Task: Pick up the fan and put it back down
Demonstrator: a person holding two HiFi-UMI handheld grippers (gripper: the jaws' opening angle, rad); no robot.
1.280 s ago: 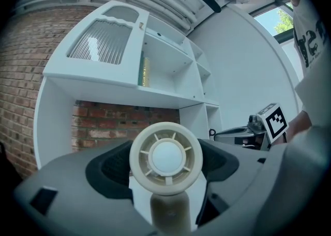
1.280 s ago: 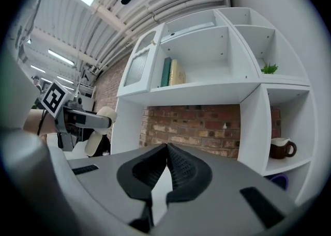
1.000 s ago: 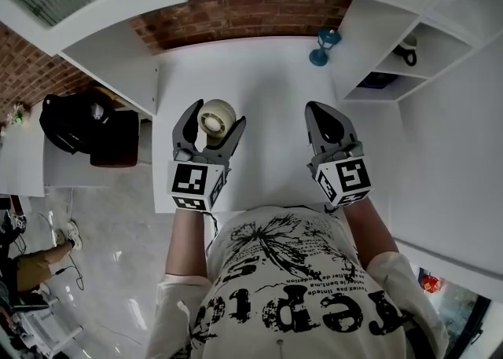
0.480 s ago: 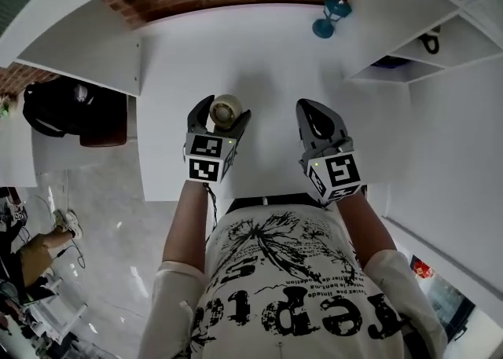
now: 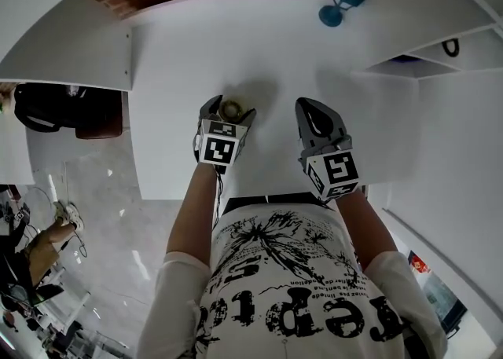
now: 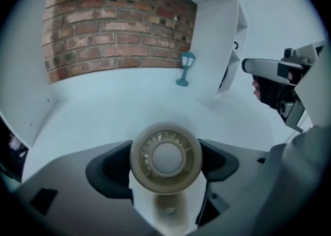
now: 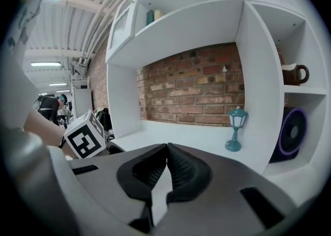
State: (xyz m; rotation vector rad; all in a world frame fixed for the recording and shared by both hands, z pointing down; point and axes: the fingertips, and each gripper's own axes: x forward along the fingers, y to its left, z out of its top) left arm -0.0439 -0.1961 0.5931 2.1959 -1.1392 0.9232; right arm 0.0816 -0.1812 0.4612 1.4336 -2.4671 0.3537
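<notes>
We log the left claw (image 5: 230,108) pinching the small beige fan (image 6: 165,157) between its jaws. The right claw (image 5: 309,108), alongside, is pressed together and empty. Grasp made; set-down and release remain, we judge.

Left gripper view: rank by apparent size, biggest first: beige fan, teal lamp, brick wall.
1. brick wall
2. fan, right at the camera, so it looks enlarged
3. teal lamp, far back, so its true size against the fan is unsure
</notes>
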